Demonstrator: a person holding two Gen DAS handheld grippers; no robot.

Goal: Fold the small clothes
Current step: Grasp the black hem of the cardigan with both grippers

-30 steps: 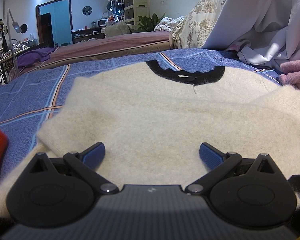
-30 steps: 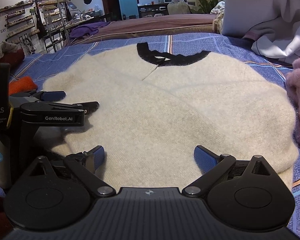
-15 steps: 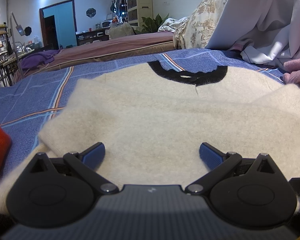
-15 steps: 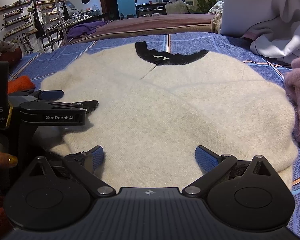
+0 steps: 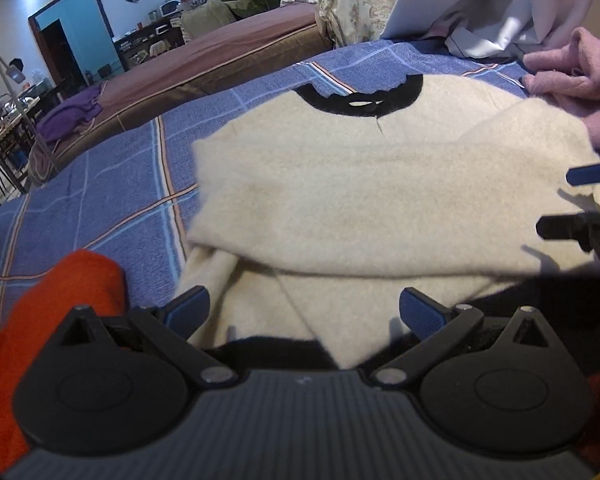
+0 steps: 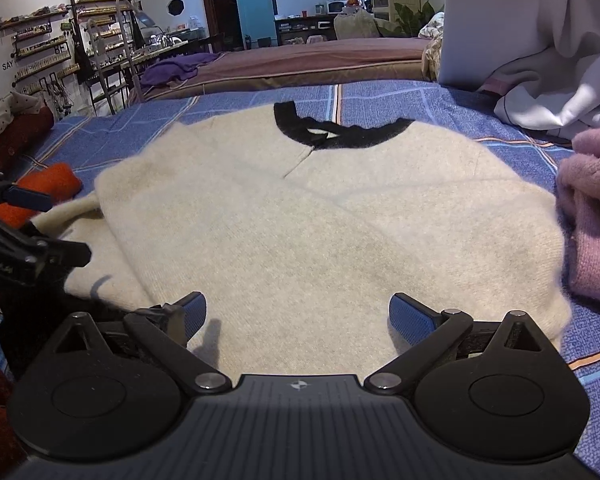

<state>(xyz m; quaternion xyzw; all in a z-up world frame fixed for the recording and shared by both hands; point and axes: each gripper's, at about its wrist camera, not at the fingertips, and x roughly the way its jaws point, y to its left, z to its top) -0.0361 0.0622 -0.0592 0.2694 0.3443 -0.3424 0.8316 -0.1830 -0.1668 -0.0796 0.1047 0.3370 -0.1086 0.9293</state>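
Note:
A cream sweater [image 5: 380,192] with a black collar [image 5: 360,100] lies flat on the blue plaid blanket [image 5: 112,184], collar at the far end. Its upper layer is folded over, and a sleeve [image 5: 260,300] shows beneath at the near left. My left gripper [image 5: 303,312] is open above that near-left part. My right gripper [image 6: 302,316] is open over the sweater [image 6: 320,208] at its near hem. Each gripper shows in the other's view: the right gripper [image 5: 572,200] at the right edge, the left gripper [image 6: 48,224] at the left edge.
An orange garment [image 5: 60,304] lies left of the sweater, also seen as the orange garment [image 6: 48,184] in the right wrist view. A pink garment [image 6: 592,220] borders the sweater's right side. White cloth [image 6: 540,60] is piled at the back right. A brown bed [image 6: 300,60] stands behind.
My left gripper has drawn back, bringing the sleeve, the orange garment and the blanket to the left into its view. The right gripper has barely moved.

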